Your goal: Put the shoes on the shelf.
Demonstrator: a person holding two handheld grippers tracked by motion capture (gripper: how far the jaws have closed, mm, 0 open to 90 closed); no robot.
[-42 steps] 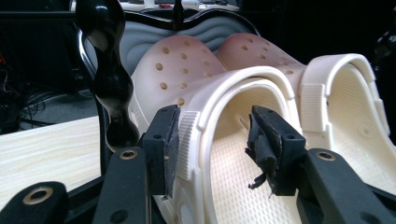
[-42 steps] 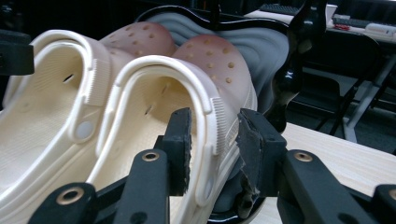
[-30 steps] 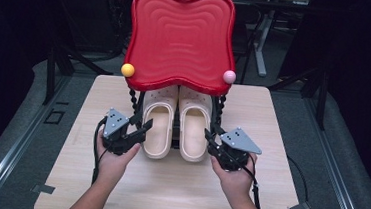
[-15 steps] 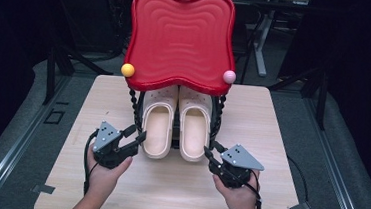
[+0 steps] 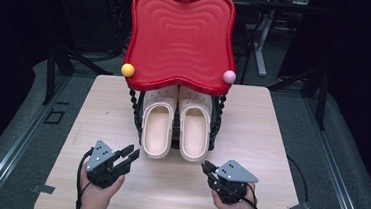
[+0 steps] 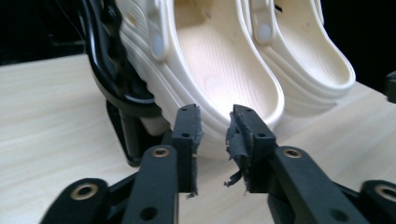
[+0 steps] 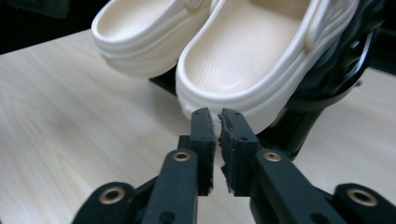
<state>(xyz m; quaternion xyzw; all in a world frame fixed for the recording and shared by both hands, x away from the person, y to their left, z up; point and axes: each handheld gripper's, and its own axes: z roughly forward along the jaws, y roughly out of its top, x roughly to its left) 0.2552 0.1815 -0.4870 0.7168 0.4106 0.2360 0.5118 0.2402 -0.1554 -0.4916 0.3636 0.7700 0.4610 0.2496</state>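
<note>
Two cream clogs stand side by side, heels toward me, on the low black shelf of a stand: the left clog (image 5: 157, 127) (image 6: 219, 70) and the right clog (image 5: 194, 130) (image 7: 243, 60). My left gripper (image 5: 133, 152) (image 6: 215, 119) sits just short of the left clog's heel. Its jaws have just been closing, a small gap remains and nothing is between them. My right gripper (image 5: 205, 164) (image 7: 217, 116) points at the right clog's heel from just in front of it. Its jaws have just closed almost together on nothing.
A red wavy tray (image 5: 181, 39) tops the stand over the clogs' toes, on black beaded legs (image 5: 135, 110). It carries a yellow ball (image 5: 127, 70) and a pink ball (image 5: 229, 77) at its front corners. The wooden table (image 5: 271, 141) is bare around the stand.
Both hands have drawn back from beside the clogs toward the table's near edge and sunk. Both pairs of jaws have narrowed, the right pair nearly together.
</note>
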